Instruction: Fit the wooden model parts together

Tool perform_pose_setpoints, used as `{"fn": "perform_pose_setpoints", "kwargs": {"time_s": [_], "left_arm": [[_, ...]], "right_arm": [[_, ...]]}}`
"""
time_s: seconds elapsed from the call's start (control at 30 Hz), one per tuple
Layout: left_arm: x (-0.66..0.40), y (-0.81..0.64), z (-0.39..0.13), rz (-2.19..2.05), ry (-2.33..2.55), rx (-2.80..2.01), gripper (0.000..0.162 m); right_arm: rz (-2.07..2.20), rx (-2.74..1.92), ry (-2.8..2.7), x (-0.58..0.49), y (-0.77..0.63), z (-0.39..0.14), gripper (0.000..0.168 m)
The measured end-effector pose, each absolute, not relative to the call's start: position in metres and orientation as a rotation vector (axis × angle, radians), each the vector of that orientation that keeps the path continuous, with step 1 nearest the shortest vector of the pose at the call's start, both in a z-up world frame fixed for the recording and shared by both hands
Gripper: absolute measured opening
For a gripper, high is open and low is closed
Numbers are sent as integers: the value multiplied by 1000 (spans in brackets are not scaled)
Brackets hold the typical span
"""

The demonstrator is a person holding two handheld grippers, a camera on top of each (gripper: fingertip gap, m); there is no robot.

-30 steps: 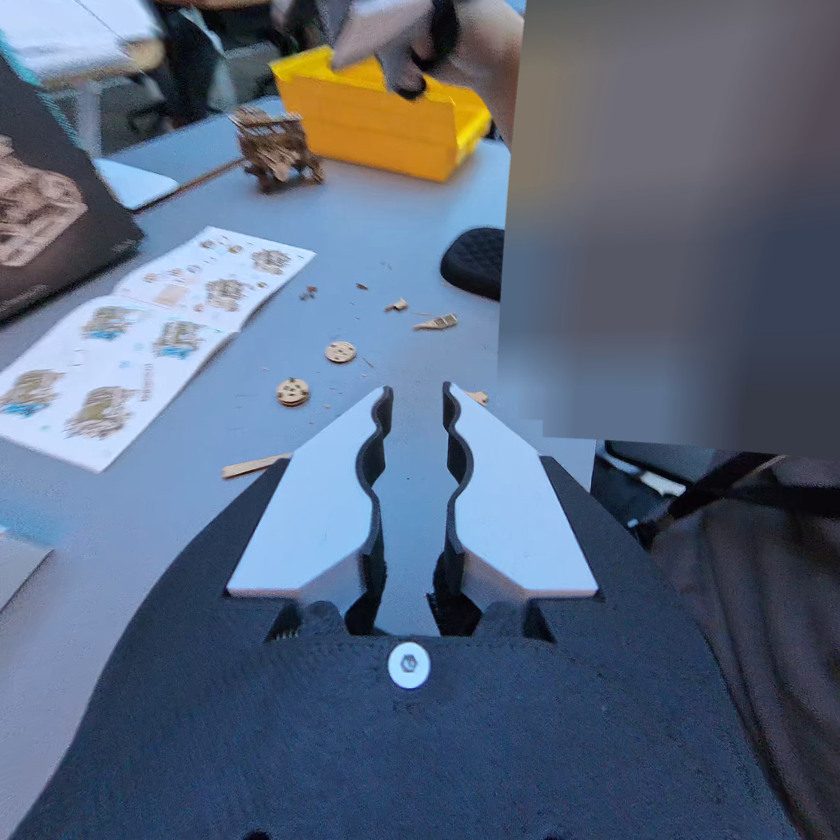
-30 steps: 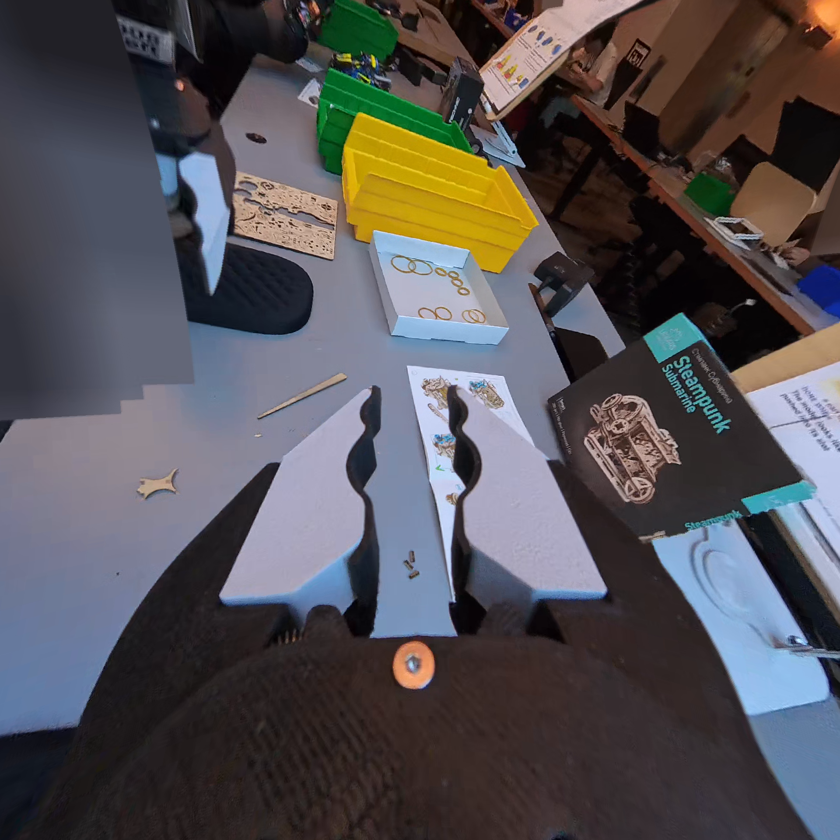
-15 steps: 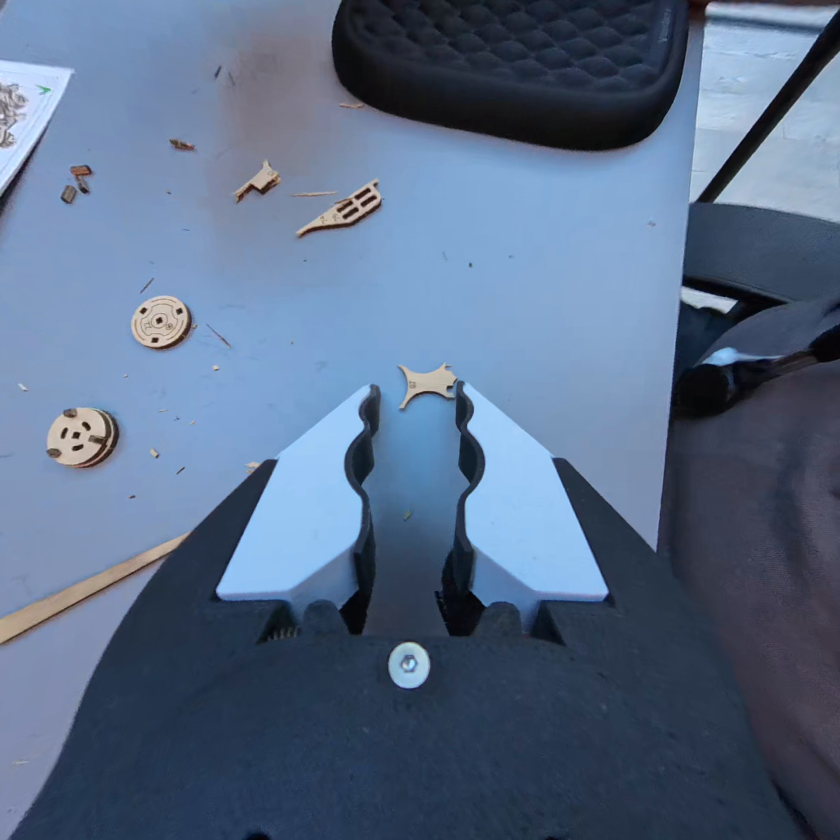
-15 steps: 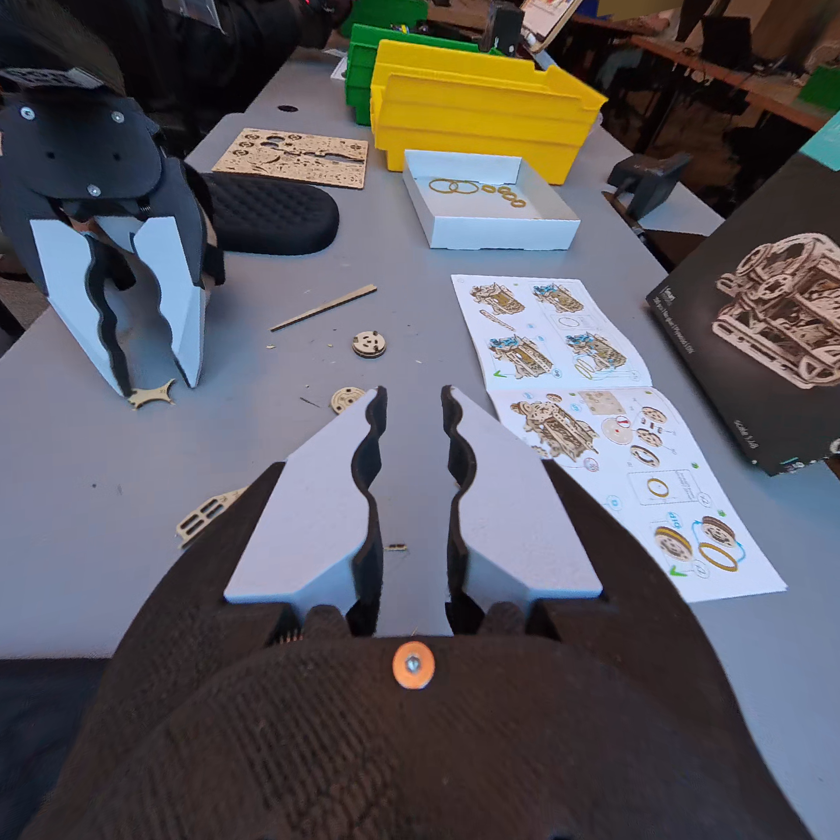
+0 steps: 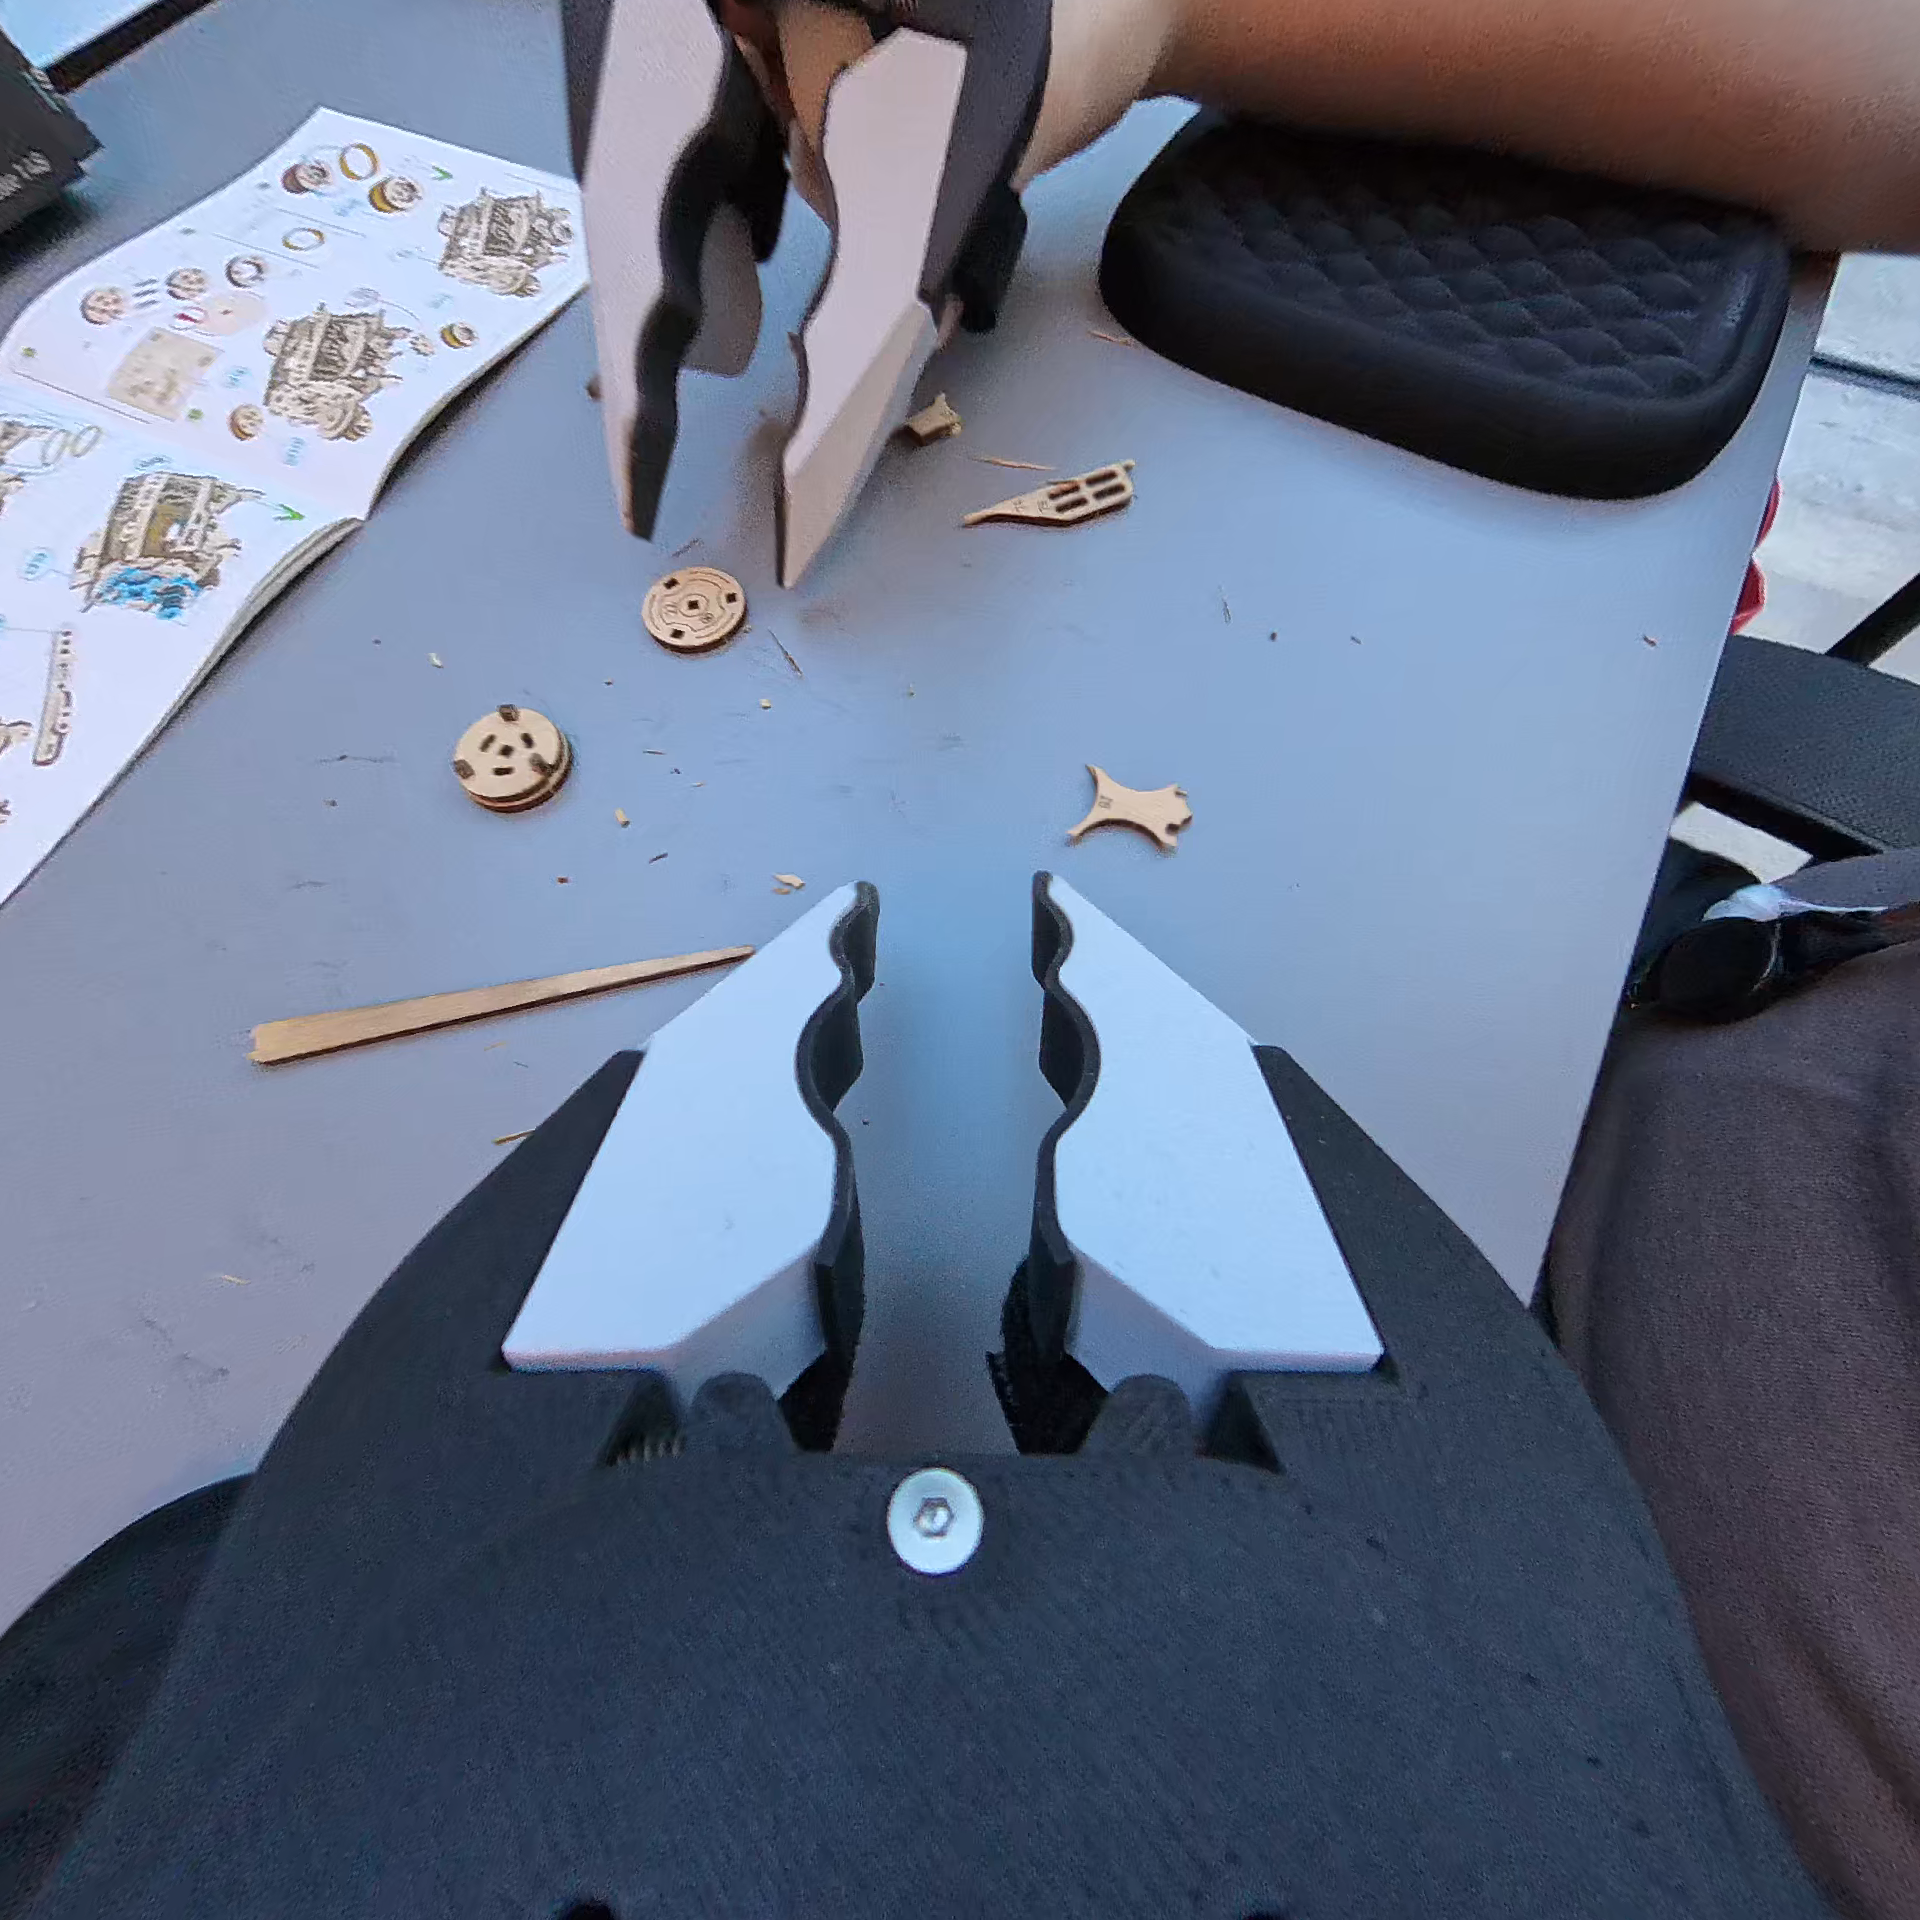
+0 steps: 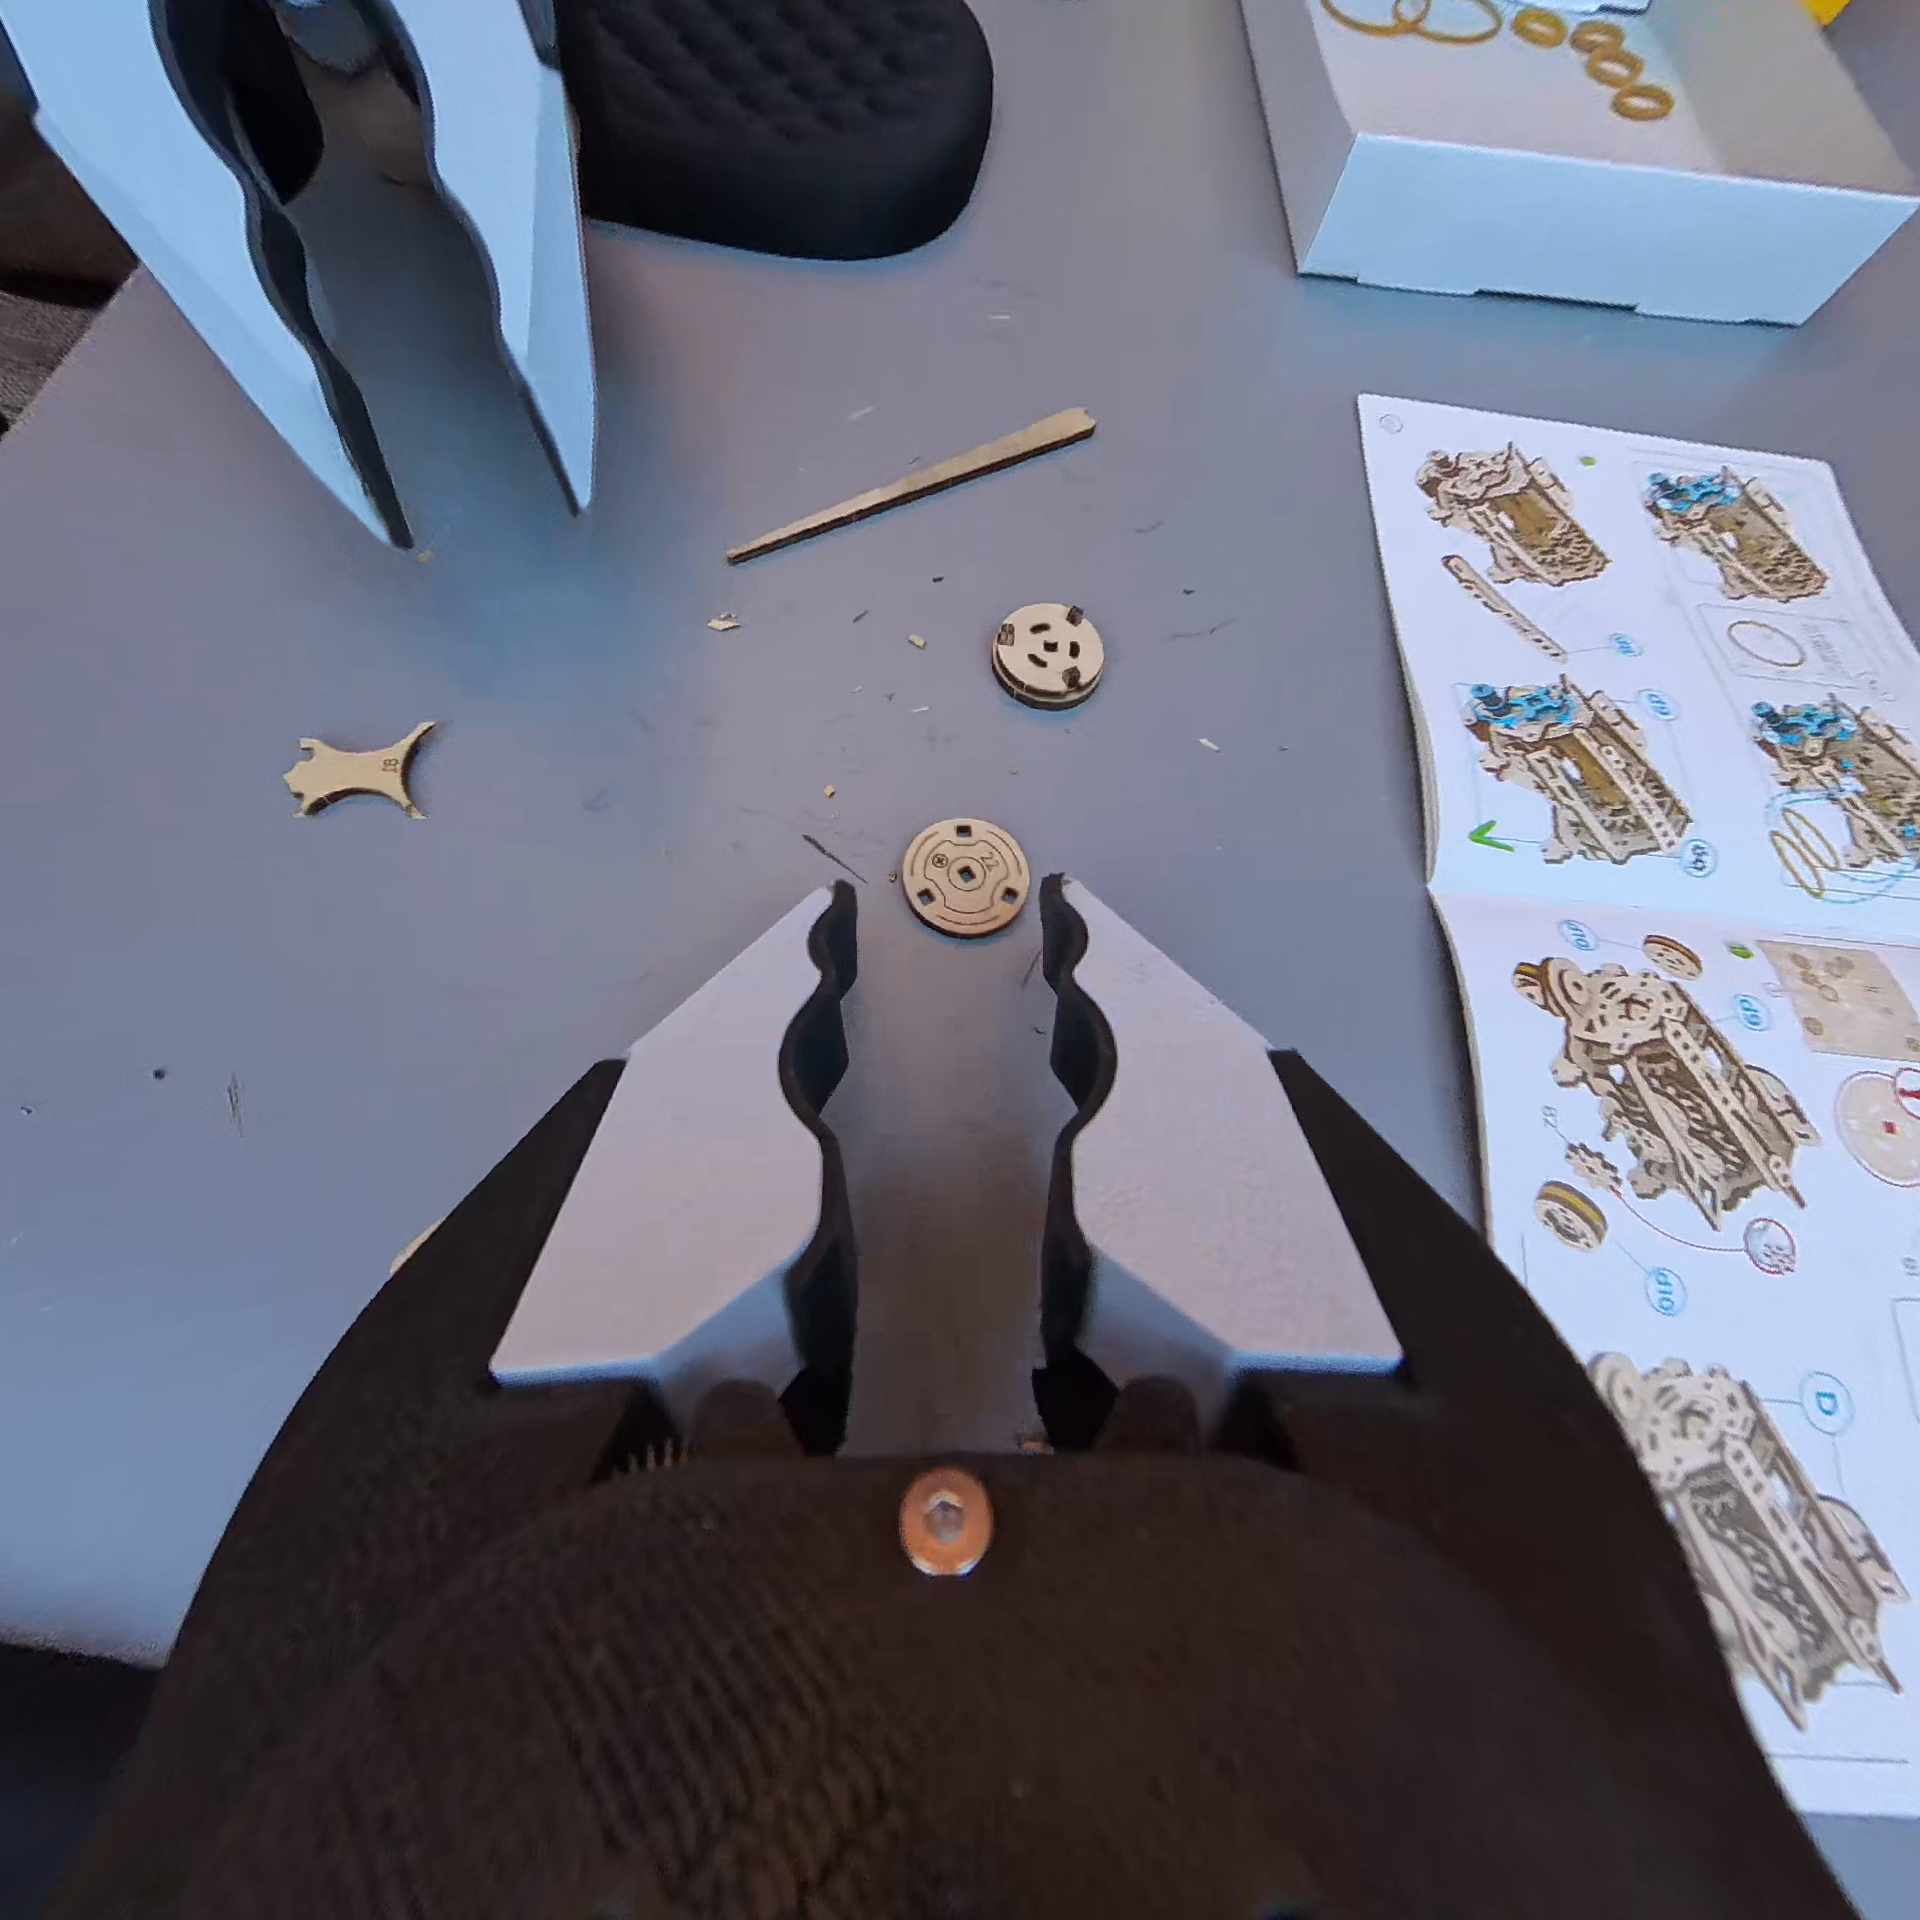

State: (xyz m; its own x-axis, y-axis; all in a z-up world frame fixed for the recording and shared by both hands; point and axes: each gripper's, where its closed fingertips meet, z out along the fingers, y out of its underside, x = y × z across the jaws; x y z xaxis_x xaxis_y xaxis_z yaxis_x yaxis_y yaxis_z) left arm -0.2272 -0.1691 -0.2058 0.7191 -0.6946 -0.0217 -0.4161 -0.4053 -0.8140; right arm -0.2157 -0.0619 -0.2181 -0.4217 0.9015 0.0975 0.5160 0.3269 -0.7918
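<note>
A flat engraved wooden disc [image 6: 966,876] lies on the grey table [image 6: 520,987] just in front of my right gripper's [image 6: 948,891] open fingertips, not gripped. It also shows in the left wrist view [image 5: 694,610], under the right gripper [image 5: 715,556]. A thicker disc with small pegs [image 6: 1047,655] [image 5: 511,756] lies beyond it. A star-shaped wooden piece [image 5: 1132,810] [image 6: 358,774] lies ahead and to the right of my left gripper [image 5: 954,888], which is open and empty. The left gripper also shows in the right wrist view [image 6: 488,523].
A thin wooden stick [image 5: 499,1003] [image 6: 914,483], a slotted wooden piece [image 5: 1060,497] and wood crumbs lie on the table. A black padded rest [image 5: 1444,301] is at the table edge. An instruction booklet [image 6: 1662,935] and a white box with rings [image 6: 1590,187] are at the right.
My right gripper has dropped low over the table and closed in on the flat disc. My left gripper has drawn back from the star-shaped piece. Both stay open.
</note>
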Motion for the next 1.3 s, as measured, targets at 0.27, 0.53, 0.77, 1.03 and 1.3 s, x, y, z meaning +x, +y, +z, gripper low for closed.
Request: {"fn": "perform_pose_setpoints", "kwargs": {"time_s": [0.27,0.53,0.77,1.03,1.3], "left_arm": [[-233,-154,-174,-511,773,-1989,25],[-240,-136,-169,-672,577,-1984,20],[-253,-146,-158,-896,327,-1930,21],[-281,-195,-114,-1038,287,-1720,18],[-442,-241,-59,-359,7,-1466,9]], "right_arm": [[981,-1348,-2111,-223,-64,-227,25],[739,-1029,-2050,-225,-68,-206,25],[488,-725,-1819,-235,-93,-139,24],[356,-586,-1699,-264,-160,-97,24],[525,-726,-1640,-347,-212,-97,25]]}}
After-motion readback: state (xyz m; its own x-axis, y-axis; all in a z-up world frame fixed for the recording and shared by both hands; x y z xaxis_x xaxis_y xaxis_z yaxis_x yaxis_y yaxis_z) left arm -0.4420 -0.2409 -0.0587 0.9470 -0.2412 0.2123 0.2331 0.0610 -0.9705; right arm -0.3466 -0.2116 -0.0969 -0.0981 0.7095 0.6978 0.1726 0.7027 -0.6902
